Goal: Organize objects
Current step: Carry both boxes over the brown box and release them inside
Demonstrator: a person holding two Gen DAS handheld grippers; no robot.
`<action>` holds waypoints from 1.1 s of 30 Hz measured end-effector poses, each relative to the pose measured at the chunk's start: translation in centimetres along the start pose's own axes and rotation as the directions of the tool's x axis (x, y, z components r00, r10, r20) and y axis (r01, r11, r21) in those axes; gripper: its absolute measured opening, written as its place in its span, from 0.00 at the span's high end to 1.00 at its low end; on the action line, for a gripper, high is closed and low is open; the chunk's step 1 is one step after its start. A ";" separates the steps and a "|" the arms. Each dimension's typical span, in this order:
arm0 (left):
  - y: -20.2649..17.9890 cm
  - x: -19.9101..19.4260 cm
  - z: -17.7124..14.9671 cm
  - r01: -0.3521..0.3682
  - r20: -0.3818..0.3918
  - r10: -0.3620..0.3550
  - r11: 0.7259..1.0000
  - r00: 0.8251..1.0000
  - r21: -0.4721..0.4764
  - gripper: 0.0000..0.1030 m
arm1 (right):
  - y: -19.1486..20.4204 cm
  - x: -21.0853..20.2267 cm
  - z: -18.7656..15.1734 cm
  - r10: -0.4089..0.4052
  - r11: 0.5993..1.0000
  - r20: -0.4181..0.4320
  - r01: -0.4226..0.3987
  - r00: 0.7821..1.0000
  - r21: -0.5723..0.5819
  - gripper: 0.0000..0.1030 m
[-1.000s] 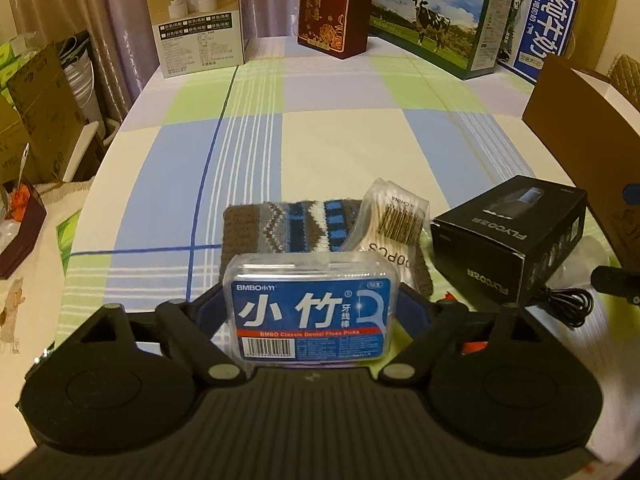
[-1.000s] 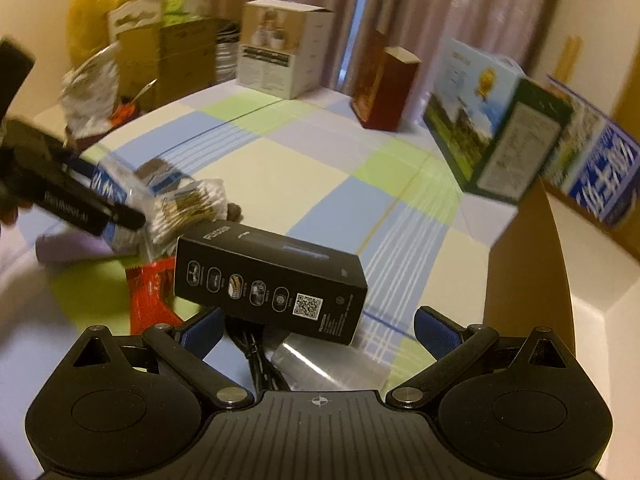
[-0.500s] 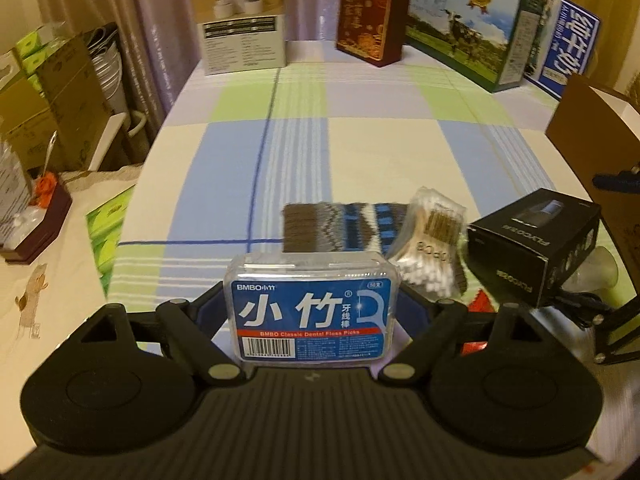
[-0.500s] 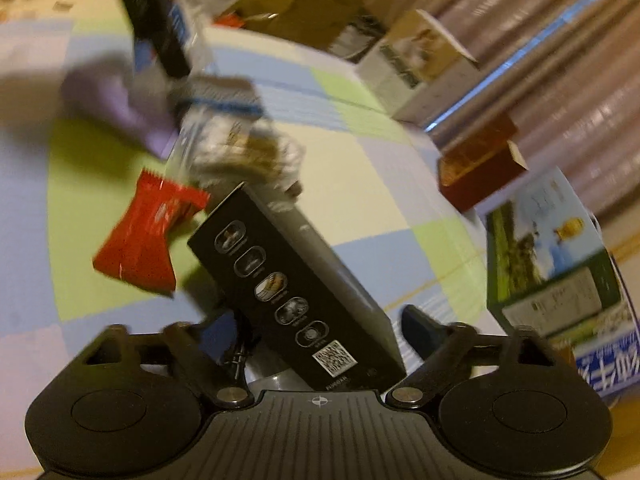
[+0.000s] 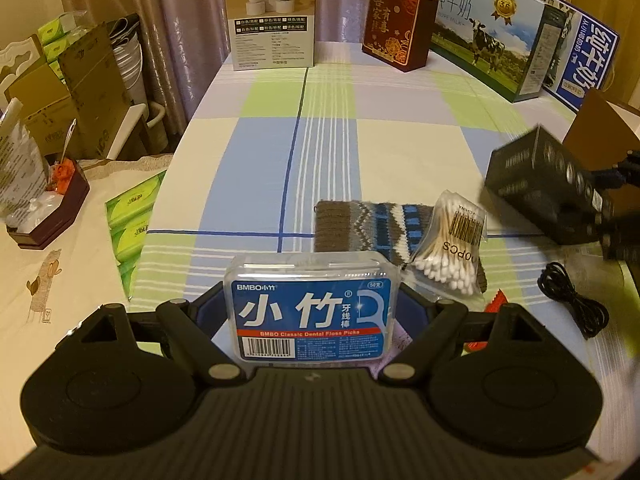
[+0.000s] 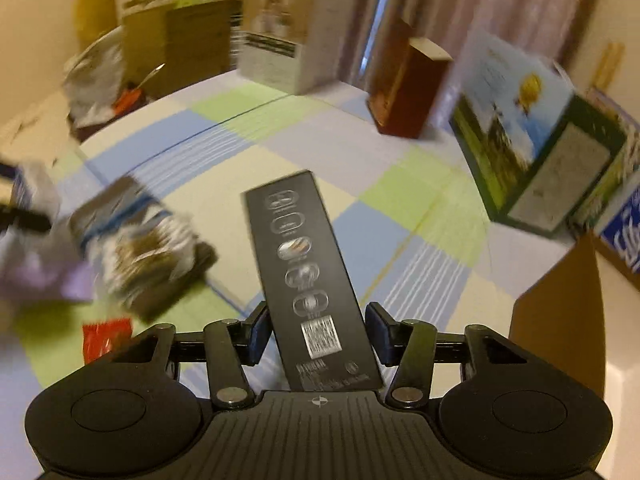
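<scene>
At the bottom centre of the left wrist view, the left gripper (image 5: 311,312) is clamping the floss pick box (image 5: 311,306) above the checked tablecloth (image 5: 256,152). The right gripper (image 6: 318,334), its jaws just having been closing, is grasping the black box (image 6: 308,276) at lower centre of its view, lifted at the right edge of the left view.

Both wrist views look steeply down across the checked tablecloth (image 5: 400,152), sharing the far boxes and curtain.
</scene>
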State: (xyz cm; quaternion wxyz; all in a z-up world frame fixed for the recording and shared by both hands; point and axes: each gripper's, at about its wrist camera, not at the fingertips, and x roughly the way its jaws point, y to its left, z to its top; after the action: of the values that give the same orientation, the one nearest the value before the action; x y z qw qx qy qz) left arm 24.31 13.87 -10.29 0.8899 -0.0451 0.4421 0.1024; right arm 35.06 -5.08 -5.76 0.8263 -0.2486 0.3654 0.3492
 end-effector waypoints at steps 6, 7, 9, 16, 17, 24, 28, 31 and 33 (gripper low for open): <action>-0.3 -0.1 0.1 0.004 -0.005 -0.004 1.000 1.000 0.004 0.19 | -2.0 0.5 0.4 0.052 0.990 0.002 -0.051 0.999 0.134 0.60; -0.3 -0.1 0.1 0.003 -0.003 -0.003 1.000 1.000 0.003 0.19 | -2.4 0.4 0.3 0.057 0.985 0.006 -0.057 0.998 0.161 0.60; -0.2 -0.2 0.3 0.003 0.000 -0.003 1.000 1.000 0.003 0.19 | -2.9 0.3 0.2 0.063 0.976 0.015 -0.065 0.998 0.208 0.61; -0.6 -0.9 1.1 -0.006 0.014 0.006 1.000 1.000 0.019 0.19 | -4.0 -2.9 0.3 0.047 0.950 0.104 -0.077 0.994 0.303 0.61; -0.8 -1.1 1.2 -0.005 0.018 0.004 1.000 1.000 0.025 0.19 | -4.0 -3.5 0.3 0.046 0.948 0.117 -0.080 0.992 0.307 0.61; -3.0 -2.6 2.5 0.027 0.053 -0.031 0.997 0.998 0.074 0.19 | -4.2 -8.8 -0.1 0.012 0.947 0.205 -0.077 0.979 0.313 0.61; -5.2 -3.6 3.1 0.064 0.073 -0.072 0.991 0.995 0.118 0.19 | -4.7 -12.4 -1.1 -0.022 0.944 0.259 -0.065 0.965 0.325 0.61; -7.1 -4.2 3.8 0.099 0.087 -0.114 0.983 0.990 0.157 0.19 | -5.2 -15.1 -2.0 -0.059 0.943 0.289 -0.042 0.956 0.331 0.61; -8.6 -4.7 4.2 0.121 0.098 -0.141 0.975 0.985 0.186 0.19 | -5.8 -16.9 -2.9 -0.084 0.940 0.303 -0.025 0.949 0.341 0.61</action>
State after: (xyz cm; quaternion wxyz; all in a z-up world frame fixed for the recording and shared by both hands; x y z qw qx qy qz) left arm 26.74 5.52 -4.08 0.9183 0.0118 0.3958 0.0056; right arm 29.96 -17.37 6.51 0.9093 -0.0489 0.2807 0.3031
